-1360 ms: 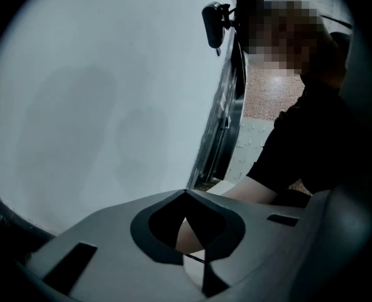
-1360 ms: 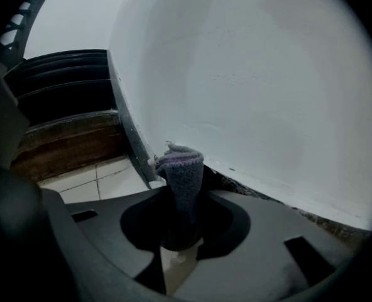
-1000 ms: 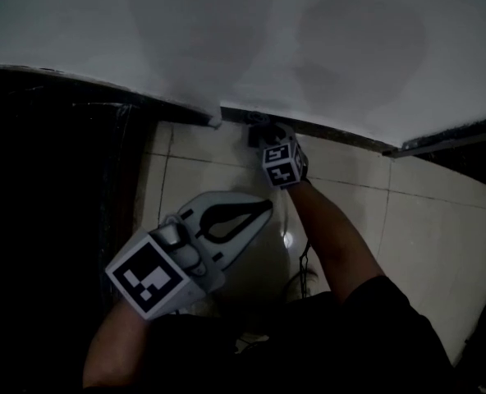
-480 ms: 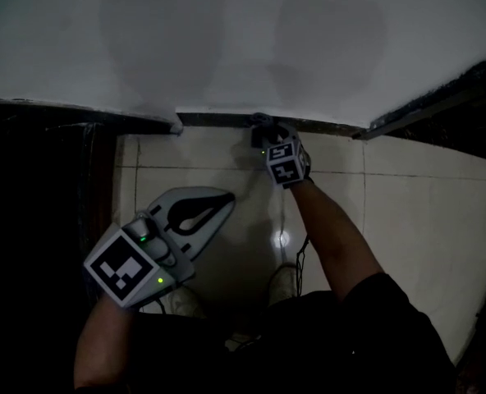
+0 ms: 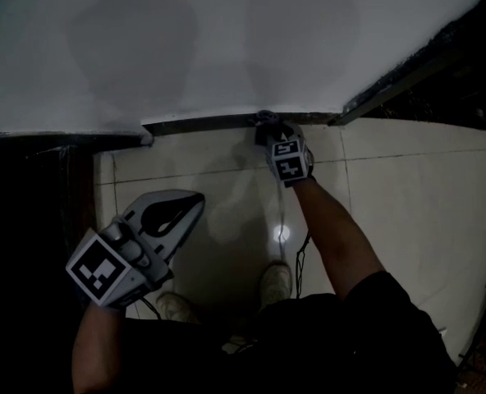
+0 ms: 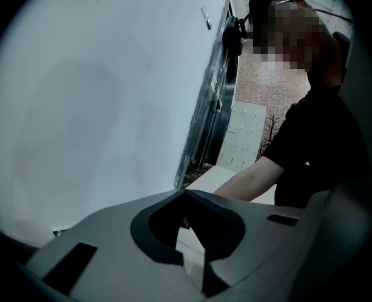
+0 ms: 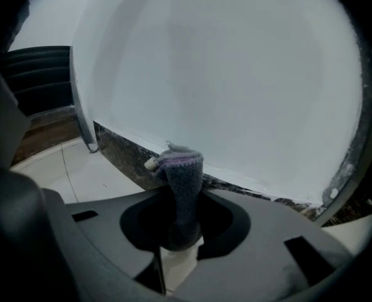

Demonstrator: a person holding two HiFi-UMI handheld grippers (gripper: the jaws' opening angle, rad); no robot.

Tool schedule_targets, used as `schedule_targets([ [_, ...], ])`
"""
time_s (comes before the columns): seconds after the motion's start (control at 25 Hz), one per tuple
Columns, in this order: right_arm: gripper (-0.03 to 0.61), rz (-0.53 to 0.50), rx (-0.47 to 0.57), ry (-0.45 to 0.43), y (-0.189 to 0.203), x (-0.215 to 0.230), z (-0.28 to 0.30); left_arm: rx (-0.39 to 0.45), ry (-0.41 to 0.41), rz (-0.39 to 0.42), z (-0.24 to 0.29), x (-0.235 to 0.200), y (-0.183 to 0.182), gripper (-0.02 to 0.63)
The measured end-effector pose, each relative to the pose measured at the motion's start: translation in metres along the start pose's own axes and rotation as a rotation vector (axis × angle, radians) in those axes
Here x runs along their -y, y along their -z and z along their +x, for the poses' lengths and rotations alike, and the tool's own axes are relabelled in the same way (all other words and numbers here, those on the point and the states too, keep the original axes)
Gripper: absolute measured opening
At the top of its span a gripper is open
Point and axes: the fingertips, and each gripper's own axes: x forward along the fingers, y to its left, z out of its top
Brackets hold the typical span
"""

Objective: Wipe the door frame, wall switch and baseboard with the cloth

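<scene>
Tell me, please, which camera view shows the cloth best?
The right gripper view: the purplish-grey cloth stands up close, clamped in the right tongs, its top by the dark baseboard. The head view shows only a small dark lump ahead of those tongs. The left gripper view does not show it.

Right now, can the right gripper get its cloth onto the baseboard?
Probably yes. The right gripper is shut on the cloth, whose tip sits right at the baseboard below the white wall, with nothing between them; actual contact is hard to tell.
</scene>
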Motion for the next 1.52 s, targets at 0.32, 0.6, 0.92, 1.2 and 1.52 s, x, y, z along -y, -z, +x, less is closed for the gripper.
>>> schedule_targets([
  [0.32, 0.092, 0.136, -0.020, 0.107, 0.032, 0.071, -0.009, 0.008, -0.044, -0.066, 0.008, -0.019, 0.005, 0.000],
  [0.6, 0.091, 0.254, -0.036, 0.193, 0.055, 0.114, -0.019, -0.018, -0.040, -0.061, 0.013, -0.025, 0.016, 0.000],
  [0.92, 0.091, 0.399, -0.024, 0.328, 0.080, 0.175, -0.034, -0.029, -0.051, -0.067, 0.013, -0.030, 0.022, 0.000],
  [1.2, 0.091, 0.538, -0.023, 0.367, 0.101, 0.178, -0.054, 0.049, -0.091, -0.044, 0.012, -0.035, 0.004, 0.000],
  [1.52, 0.091, 0.388, 0.152, 0.238, -0.007, 0.123, -0.159, 0.225, -0.348, 0.142, -0.041, -0.072, -0.087, 0.000],
])
